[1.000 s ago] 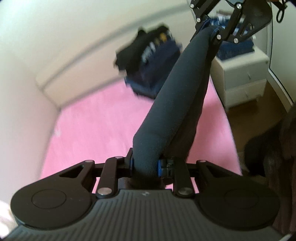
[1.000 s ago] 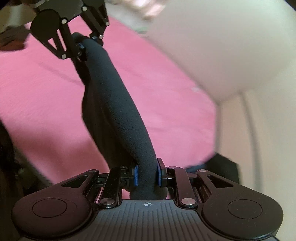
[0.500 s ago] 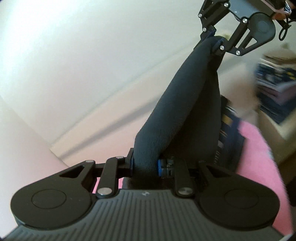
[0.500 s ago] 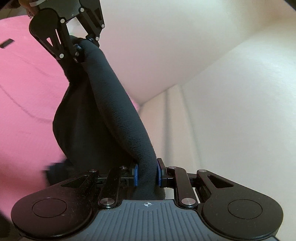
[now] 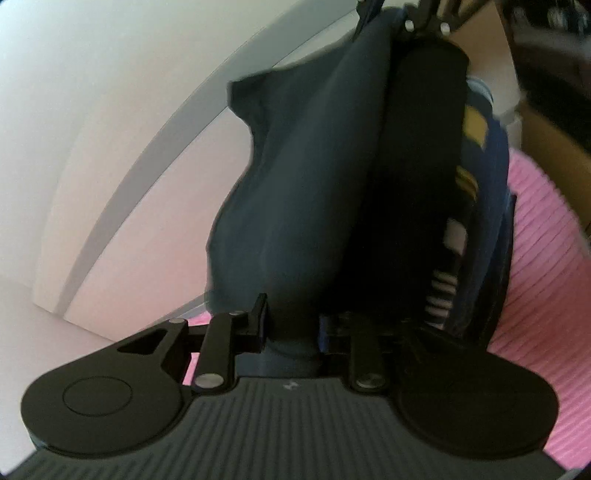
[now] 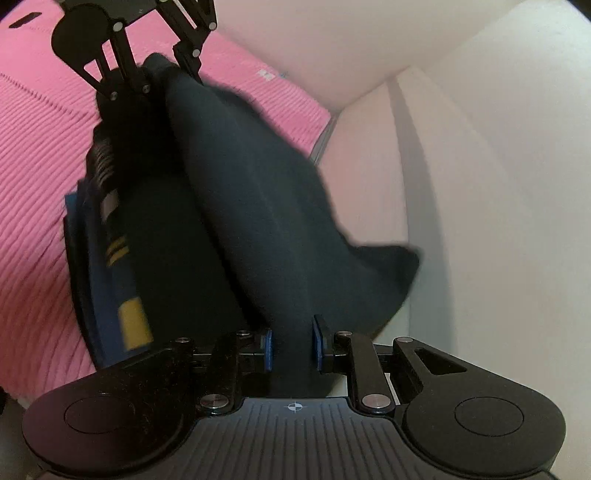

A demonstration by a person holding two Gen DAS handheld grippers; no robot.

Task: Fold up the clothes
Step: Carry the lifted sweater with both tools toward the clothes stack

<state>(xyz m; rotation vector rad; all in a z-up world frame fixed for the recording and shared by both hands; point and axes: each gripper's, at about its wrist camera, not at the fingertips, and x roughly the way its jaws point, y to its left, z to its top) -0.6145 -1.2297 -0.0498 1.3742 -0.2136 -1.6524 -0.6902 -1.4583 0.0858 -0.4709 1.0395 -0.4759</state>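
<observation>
Dark garment [image 5: 303,206]: navy-black cloth, held up between the two grippers and hanging in a loose fold over the pink bedspread [image 5: 546,280]. One loose corner juts out toward the wall. In the right wrist view the same garment [image 6: 258,221] runs from the near fingers up to the far gripper.

Left gripper [image 5: 291,326]: clenched on one end of the garment, cloth bunched between its blue-padded fingers. Seen from the right wrist camera, it [image 6: 159,74] sits at the top of the cloth, fingers closed on the fabric.

Right gripper [image 6: 291,349]: clamped on the other end of the garment, blue pads [image 6: 267,349] pressing the cloth from both sides. From the left wrist camera it [image 5: 417,22] shows only partly at the top edge, gripping the cloth.

Stack of clothes [image 5: 480,192]: blue and dark items with yellow and striped markings, lying on the bedspread right behind the held garment; blurred.

Wall [image 6: 498,184]: pale, beside the bed.
</observation>
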